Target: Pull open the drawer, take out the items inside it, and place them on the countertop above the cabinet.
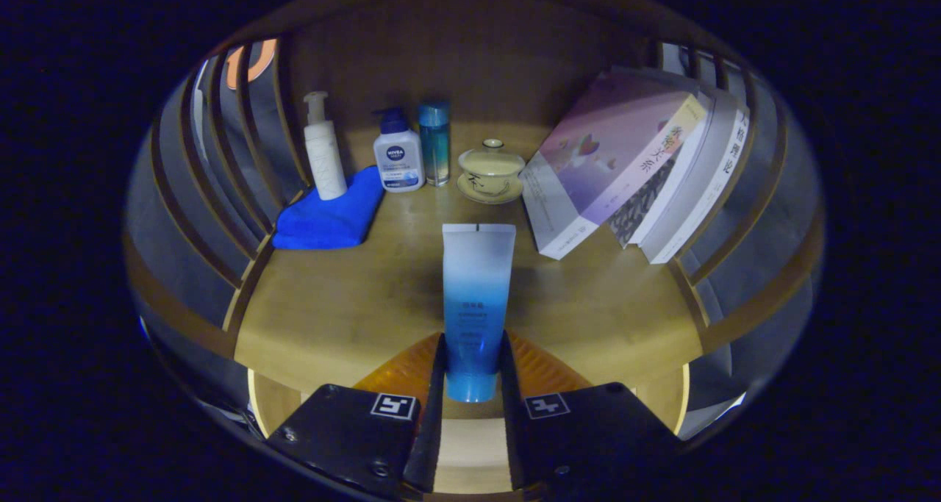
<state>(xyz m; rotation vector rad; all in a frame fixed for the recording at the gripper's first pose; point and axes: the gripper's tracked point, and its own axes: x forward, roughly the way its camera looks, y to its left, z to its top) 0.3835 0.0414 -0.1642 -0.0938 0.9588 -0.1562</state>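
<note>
The tongs (474, 373) clench the tube (476, 296) at its cap end, long axis pointing far, over the surface (345, 303).

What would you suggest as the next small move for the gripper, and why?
Probably lower and release: the gripper is shut on the blue tube, held over a bare stretch of the countertop, short of the lidded cup and books.
</note>
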